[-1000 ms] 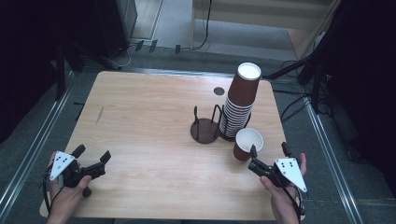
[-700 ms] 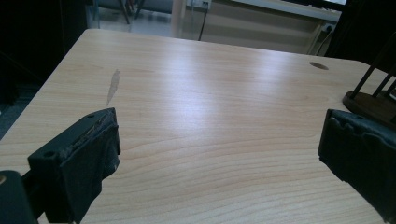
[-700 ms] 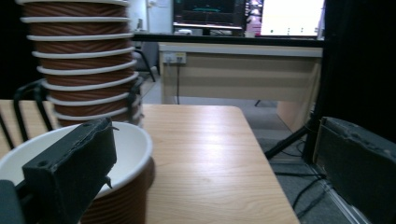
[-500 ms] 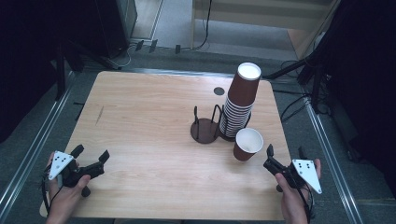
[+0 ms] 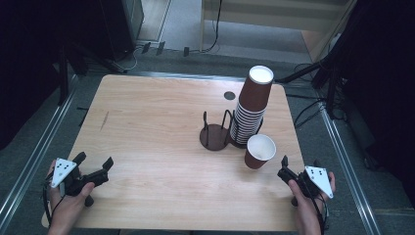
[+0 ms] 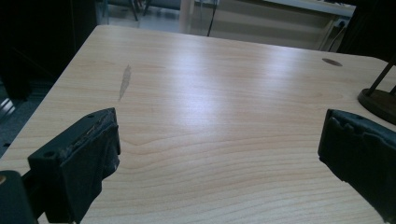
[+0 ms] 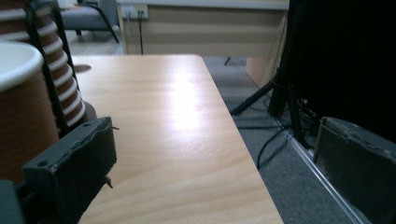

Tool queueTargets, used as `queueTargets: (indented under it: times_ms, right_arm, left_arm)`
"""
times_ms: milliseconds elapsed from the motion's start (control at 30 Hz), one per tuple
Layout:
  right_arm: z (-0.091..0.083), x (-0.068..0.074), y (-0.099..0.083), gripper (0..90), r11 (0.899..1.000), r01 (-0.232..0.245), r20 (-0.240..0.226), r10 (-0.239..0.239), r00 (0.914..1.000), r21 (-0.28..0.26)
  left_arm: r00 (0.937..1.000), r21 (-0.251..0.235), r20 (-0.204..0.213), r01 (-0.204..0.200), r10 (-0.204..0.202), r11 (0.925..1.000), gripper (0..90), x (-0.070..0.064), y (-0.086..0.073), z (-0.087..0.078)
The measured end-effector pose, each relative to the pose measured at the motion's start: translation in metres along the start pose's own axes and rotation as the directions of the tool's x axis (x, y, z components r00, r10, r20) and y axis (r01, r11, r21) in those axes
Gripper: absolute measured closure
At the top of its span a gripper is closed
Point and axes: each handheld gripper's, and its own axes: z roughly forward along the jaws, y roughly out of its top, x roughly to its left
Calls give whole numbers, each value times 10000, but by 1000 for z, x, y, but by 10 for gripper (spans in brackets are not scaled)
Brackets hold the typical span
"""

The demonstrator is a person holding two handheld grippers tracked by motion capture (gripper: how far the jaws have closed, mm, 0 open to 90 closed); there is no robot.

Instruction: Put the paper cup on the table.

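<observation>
A tall stack of brown paper cups (image 5: 252, 105) (image 7: 51, 70) stands in one ring of a dark wire cup holder (image 5: 218, 134) right of the table's middle. One loose brown cup (image 5: 259, 151) (image 7: 18, 102) with a white inside sits upright on the table just in front of the stack. My right gripper (image 5: 299, 165) (image 7: 219, 158) is open at the table's front right edge, just right of the loose cup, holding nothing. At the front left corner my left gripper (image 5: 94, 160) (image 6: 219, 154) is open and empty, aimed across the bare wood.
The wooden table (image 5: 161, 122) has a small round cable hole (image 5: 229, 95) behind the cups and a dark streak (image 5: 104, 120) at the left. Metal rails (image 5: 342, 156) run along both sides on the floor. Cables and stand legs (image 5: 318, 93) lie off the right edge.
My right gripper has drawn back from the loose cup, moving right and toward the table's front edge. The left gripper has stayed in place.
</observation>
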Motion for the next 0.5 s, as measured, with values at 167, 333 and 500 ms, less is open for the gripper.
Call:
queueTargets:
  times_ms: [167,333,500]
  right_arm:
    - [3,-1,-4,0,9994,-8,164,2,9999,354]
    - [3,-1,-5,0,9989,-121,189,113,9998,457]
    - [2,-2,-5,0,9994,-185,-1,186,9998,277]
  left_arm:
    - [10000,34,-72,53,-53,10000,0,0,0,0]
    - [9999,81,-83,80,-79,9999,0,1,0,1]
    - [10000,138,-43,42,-42,9999,0,0,-1,2]
